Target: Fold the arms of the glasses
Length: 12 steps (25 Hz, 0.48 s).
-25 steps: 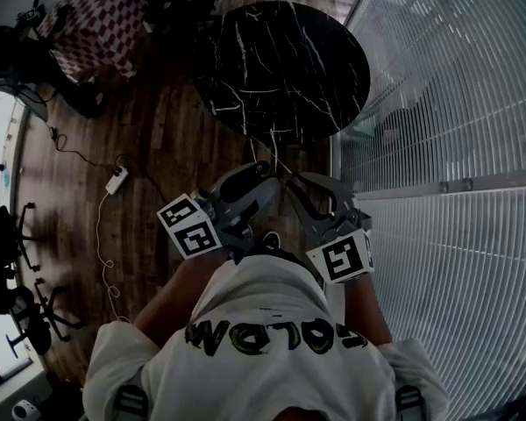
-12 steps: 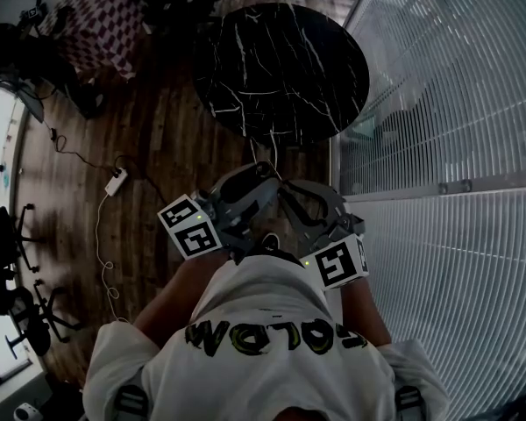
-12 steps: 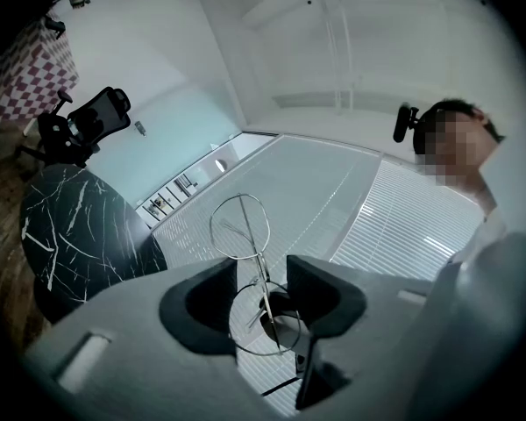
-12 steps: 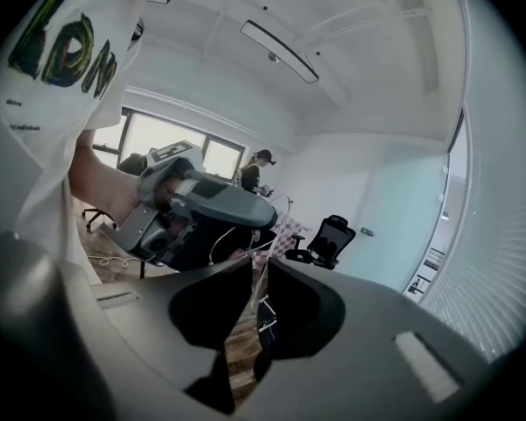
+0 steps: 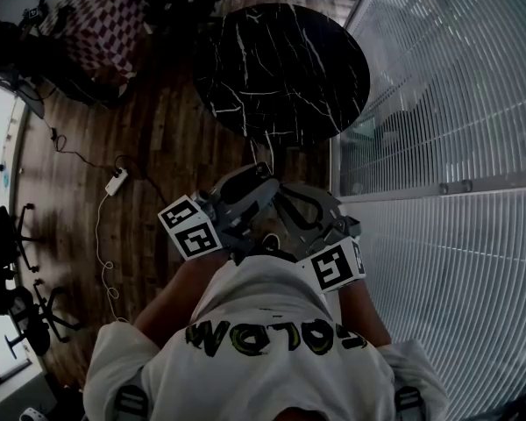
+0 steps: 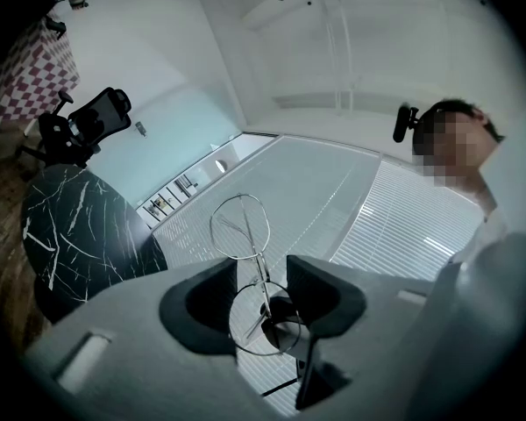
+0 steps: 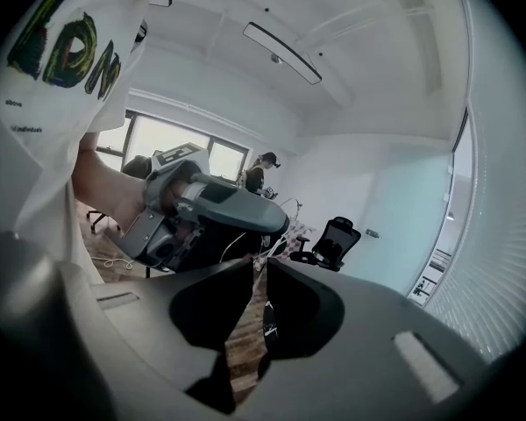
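Level left gripper (image 6: 261,274) pinches glasses (image 6: 238,226); right gripper (image 7: 259,266), dipped, just closing, perhaps on them.

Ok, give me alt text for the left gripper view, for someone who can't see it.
Thin wire-rimmed round glasses are gripped by one lens between the left gripper's dark jaws, the other lens standing above them. Behind are a black marble table at left, white slatted blinds, and a person at right.

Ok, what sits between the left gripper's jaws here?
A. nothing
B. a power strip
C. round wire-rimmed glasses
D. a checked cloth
C: in the left gripper view the wire-rimmed glasses stand between the jaws of the left gripper, with one round lens above them.
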Tool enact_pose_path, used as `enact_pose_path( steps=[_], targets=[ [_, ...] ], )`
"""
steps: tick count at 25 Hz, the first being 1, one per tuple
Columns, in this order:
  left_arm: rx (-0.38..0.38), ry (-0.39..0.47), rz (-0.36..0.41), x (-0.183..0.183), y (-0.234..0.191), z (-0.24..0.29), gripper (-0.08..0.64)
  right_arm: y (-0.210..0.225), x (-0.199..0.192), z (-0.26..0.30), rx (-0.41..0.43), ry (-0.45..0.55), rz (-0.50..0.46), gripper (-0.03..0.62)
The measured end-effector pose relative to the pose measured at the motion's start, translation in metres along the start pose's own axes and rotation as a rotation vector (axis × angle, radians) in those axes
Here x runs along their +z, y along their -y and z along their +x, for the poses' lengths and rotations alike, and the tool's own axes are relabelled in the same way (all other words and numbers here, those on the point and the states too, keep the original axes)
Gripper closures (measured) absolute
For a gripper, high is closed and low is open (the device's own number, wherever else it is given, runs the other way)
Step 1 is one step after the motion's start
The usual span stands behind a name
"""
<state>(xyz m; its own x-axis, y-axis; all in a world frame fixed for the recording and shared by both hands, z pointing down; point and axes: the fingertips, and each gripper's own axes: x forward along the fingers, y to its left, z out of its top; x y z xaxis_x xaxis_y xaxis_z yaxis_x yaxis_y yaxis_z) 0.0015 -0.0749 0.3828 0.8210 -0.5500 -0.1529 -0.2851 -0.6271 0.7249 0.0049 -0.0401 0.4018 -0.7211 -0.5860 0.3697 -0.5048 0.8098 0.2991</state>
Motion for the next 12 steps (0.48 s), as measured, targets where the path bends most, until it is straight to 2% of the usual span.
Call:
enact_pose_path(
  steps=[12],
  targets=[
    [0.002,-0.005,0.004,0.0026,-0.0011,-0.0053,0.376,-0.0082,0.0073,0.0037,0.015,0.010,-0.003,0.551]
  ],
)
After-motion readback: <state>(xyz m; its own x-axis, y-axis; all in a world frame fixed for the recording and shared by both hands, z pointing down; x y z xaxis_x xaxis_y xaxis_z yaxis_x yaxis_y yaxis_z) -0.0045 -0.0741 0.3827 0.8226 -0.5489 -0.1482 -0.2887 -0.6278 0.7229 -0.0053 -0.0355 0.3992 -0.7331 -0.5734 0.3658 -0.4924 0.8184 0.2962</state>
